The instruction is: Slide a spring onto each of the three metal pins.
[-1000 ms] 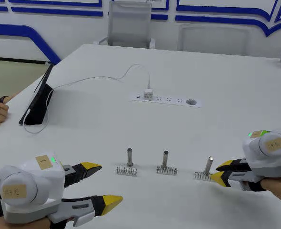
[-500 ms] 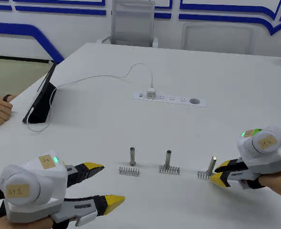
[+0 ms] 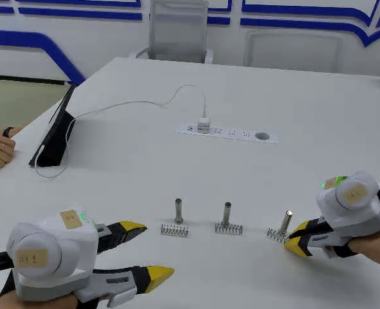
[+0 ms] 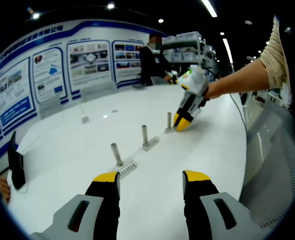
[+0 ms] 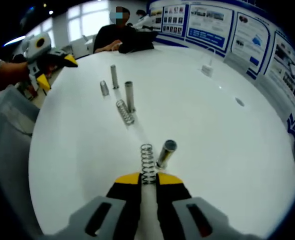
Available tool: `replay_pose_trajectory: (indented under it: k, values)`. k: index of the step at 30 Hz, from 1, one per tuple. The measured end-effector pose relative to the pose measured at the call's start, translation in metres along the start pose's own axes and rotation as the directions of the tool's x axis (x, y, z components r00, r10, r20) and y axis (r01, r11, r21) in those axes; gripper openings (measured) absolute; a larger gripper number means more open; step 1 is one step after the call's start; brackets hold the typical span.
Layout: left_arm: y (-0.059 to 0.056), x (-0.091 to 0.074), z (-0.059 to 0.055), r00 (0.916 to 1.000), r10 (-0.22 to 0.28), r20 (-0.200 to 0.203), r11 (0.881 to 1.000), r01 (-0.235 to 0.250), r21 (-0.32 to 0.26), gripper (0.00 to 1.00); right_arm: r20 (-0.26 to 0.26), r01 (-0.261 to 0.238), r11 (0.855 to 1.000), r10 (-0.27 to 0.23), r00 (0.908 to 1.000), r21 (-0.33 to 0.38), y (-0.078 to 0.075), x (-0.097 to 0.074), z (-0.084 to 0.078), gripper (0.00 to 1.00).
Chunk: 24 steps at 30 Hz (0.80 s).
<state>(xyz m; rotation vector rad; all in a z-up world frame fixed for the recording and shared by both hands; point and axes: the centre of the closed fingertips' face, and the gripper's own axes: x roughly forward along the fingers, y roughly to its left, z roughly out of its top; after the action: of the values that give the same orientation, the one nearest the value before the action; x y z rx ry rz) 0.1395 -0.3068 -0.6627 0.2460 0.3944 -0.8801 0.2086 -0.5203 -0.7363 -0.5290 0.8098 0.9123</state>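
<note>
Your right hand-held gripper (image 5: 146,179) has just pinched shut on the end spring (image 5: 147,159), lying on the bench (image 5: 217,150) beside its pin (image 5: 164,153), ready to lift; your left hand-held gripper (image 4: 150,181) stays open, empty.

An office meeting room is indicated by a wide white counter (image 3: 306,96), chairs (image 3: 177,29) at the frame's top, a power strip (image 3: 227,134) mid-frame, and information posters (image 4: 47,75) displayed at upper left.

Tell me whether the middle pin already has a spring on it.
No, the middle spring lies flat on the table in front of the middle pin, not around it.
</note>
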Motion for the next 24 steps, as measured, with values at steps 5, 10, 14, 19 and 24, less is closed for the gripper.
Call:
replay_pose_trajectory:
  k: [5, 10, 14, 19, 24]
  values:
    - [-0.003, 0.002, 0.002, 0.9999, -0.012, 0.000, 1.000, 0.012, 0.008, 0.51, -0.021, -0.009, 1.000, 0.008, 0.9997, -0.009, 0.000, 0.002, 0.000, 0.12]
    - [-0.008, 0.007, 0.002, 0.9995, -0.030, -0.006, 0.999, 0.030, 0.021, 0.50, -0.030, -0.023, 1.000, 0.023, 0.9993, 0.016, 0.001, 0.002, -0.001, 0.12]
    - [-0.014, 0.013, 0.005, 0.9987, -0.049, -0.011, 0.998, 0.049, 0.035, 0.50, -0.032, -0.034, 0.999, 0.034, 0.9989, 0.004, 0.006, 0.001, 0.000, 0.12]
    - [-0.020, 0.023, 0.006, 0.9967, -0.077, -0.023, 0.995, 0.079, 0.053, 0.49, -0.029, -0.048, 0.999, 0.048, 0.9985, -0.024, 0.013, -0.004, 0.005, 0.11]
    - [-0.028, 0.035, 0.008, 0.9933, -0.110, -0.033, 0.991, 0.112, 0.076, 0.48, -0.022, -0.066, 0.995, 0.064, 0.9977, -0.070, 0.023, -0.013, 0.012, 0.11]
